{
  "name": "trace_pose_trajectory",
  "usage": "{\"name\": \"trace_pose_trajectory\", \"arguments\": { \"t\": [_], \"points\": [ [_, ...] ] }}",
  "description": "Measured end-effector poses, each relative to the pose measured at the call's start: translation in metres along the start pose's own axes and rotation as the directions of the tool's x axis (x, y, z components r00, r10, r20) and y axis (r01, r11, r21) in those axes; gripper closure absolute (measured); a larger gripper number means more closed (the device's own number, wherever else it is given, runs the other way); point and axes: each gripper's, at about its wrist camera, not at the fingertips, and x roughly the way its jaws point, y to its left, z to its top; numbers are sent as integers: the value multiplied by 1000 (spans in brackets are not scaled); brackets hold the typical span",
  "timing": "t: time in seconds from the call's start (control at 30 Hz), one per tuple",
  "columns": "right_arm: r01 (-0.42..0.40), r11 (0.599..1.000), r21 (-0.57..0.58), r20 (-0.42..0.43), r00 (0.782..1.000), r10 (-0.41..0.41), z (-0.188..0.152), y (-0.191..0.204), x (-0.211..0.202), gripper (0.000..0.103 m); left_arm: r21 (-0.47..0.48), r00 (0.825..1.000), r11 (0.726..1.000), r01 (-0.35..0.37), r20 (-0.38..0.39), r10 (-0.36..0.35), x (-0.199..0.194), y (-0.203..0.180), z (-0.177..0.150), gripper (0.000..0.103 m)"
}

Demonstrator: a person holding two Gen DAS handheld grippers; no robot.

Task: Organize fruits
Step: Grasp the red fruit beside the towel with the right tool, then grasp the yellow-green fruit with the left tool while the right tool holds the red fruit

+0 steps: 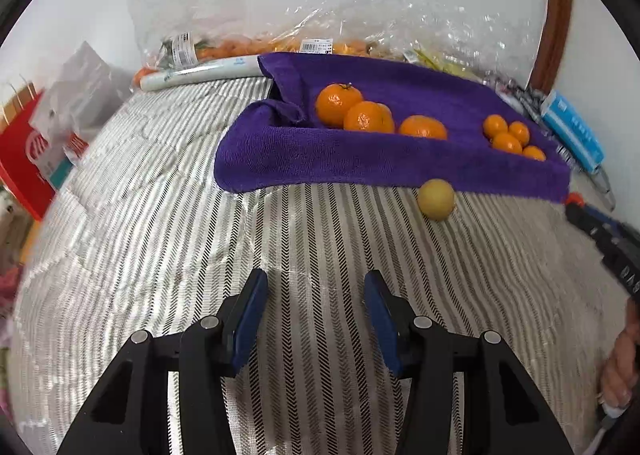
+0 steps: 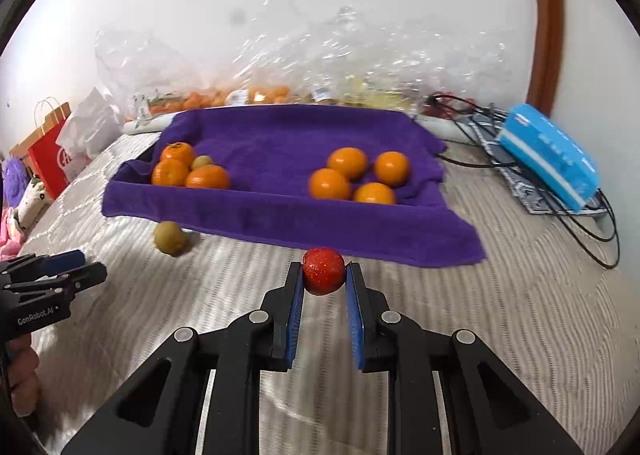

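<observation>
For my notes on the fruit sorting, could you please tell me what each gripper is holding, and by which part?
The right gripper pinches a strawberry by its two sides, at the jaw tips. The left gripper holds nothing.

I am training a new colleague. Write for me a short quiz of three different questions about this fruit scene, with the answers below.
1. True or false: the right gripper is shut on a red strawberry.
2. Multiple choice: where does the round yellow-green fruit lie? A) on the purple towel B) on the striped bedcover, before the towel's front edge C) between the fingers of the left gripper
3. Fill in: the group of small orange fruits on the right part of the towel counts ___ pieces.

Key: 1 true; 2 B; 3 four.
</observation>
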Motion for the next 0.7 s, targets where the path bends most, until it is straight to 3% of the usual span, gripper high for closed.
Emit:
{"name": "trace_pose_trajectory", "arguments": {
  "t": [0.2, 0.3, 0.5, 0.7],
  "points": [
    [-20, 999, 38, 13, 1000, 20, -3, -22, -5, 82, -25, 1000, 999, -26, -3, 26, -2, 0, -1, 54],
    [-52, 997, 57, 25, 998, 51, -3, -29, -6, 82, -30, 1000, 999, -30, -9, 30, -1, 1, -2, 44],
    [-103, 993, 52, -1, 995, 103, -3, -27, -1, 82, -39, 999, 998, -42, -16, 41, 0, 0, -2, 37],
    [-79, 997, 14, 14, 997, 79, -4, -19, -5, 82, -33, 999, 999, -40, -19, 40, 1, -2, -3, 33]
  ]
}}
